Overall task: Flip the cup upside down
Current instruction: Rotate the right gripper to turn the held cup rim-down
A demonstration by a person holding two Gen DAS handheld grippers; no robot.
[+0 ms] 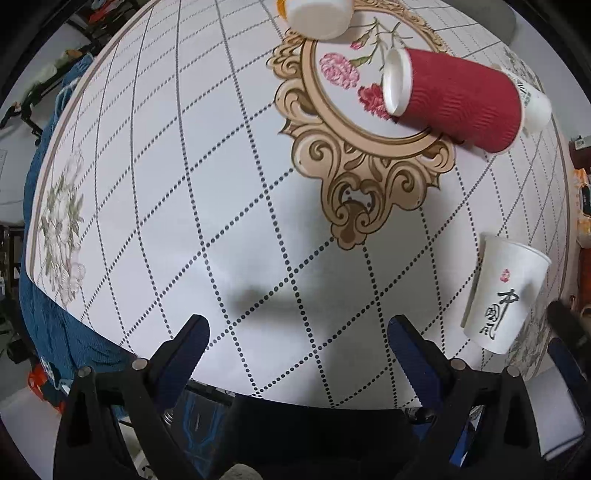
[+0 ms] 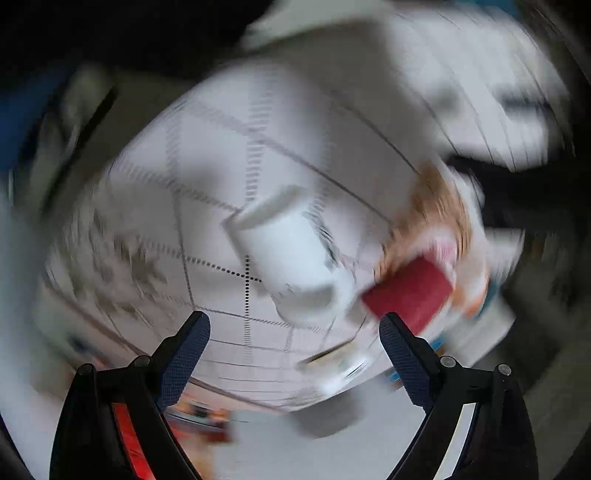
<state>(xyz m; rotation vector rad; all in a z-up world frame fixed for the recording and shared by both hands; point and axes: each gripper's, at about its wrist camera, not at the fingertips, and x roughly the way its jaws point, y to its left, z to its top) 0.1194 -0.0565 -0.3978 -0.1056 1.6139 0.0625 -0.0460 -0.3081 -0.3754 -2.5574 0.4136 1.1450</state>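
Note:
A red ribbed paper cup lies on its side on the tablecloth's flower medallion, its white rim to the left. A white cup with black lettering stands at the right, wide end down. Another white cup is at the top edge. My left gripper is open and empty, well short of the cups. The right wrist view is heavily blurred: a white cup and the red cup show ahead of my open, empty right gripper. The right gripper's black and blue tip also shows in the left wrist view.
The table has a white cloth with a dotted diamond grid and a gold medallion. A blue cloth hangs past the left edge. Orange packets lie at the far right edge.

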